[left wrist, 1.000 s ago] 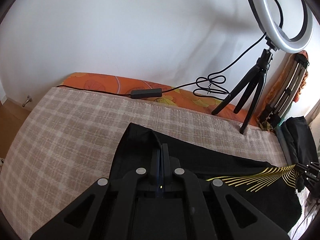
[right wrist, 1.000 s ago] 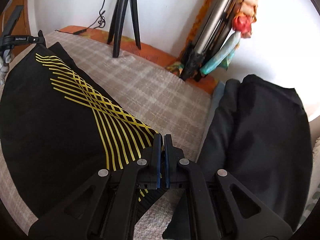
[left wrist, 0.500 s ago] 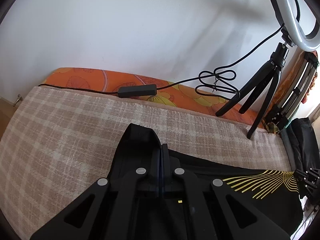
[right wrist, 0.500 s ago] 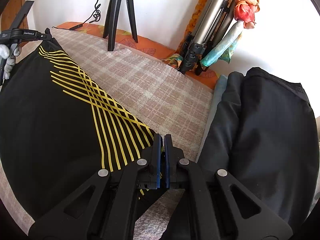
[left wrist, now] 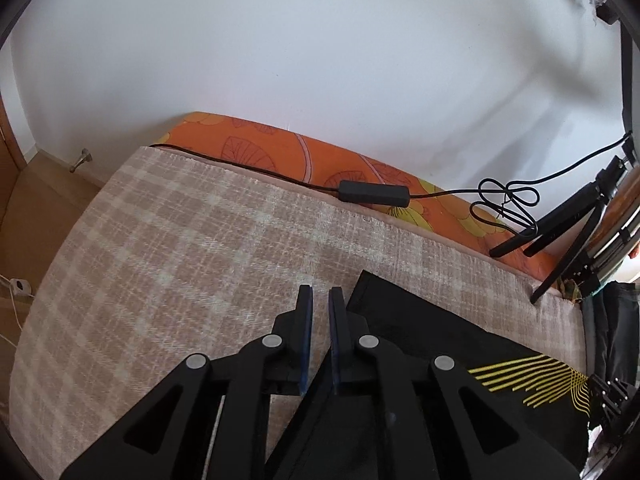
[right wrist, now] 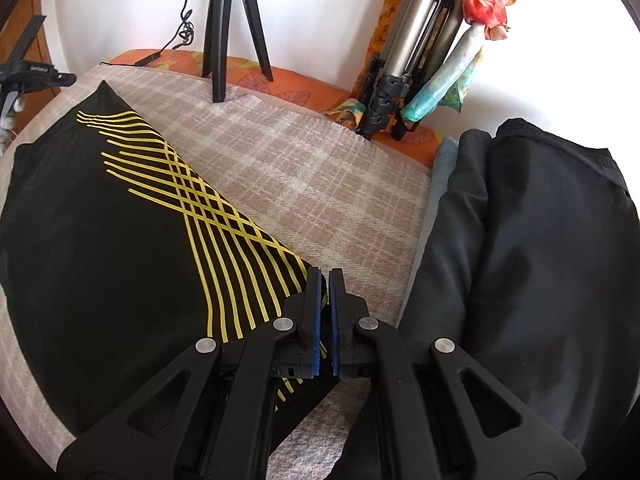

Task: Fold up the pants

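Observation:
Black pants with yellow crossing lines [right wrist: 120,216] lie flat on the checked bed cover [right wrist: 304,168]. In the left wrist view the pants [left wrist: 432,332] lie to the right of my left gripper [left wrist: 320,300], which stands slightly open and empty above the cover [left wrist: 180,248], beside the pants' far corner. My right gripper [right wrist: 324,280] is nearly shut with a thin gap, at the pants' near right corner; cloth runs under its jaws, and a grip cannot be confirmed. The right gripper also shows in the left wrist view [left wrist: 612,396].
A black tripod [right wrist: 224,28] and its cable with an inline switch [left wrist: 374,193] stand on the orange mattress edge [left wrist: 280,148] by the wall. Dark folded clothes [right wrist: 520,260] lie at the right. Folded stands [right wrist: 404,52] lean behind them.
My left gripper has let go of the pants' corner, opened a little and moved left off the cloth. The pants now lie flat. The right gripper's jaws have parted slightly.

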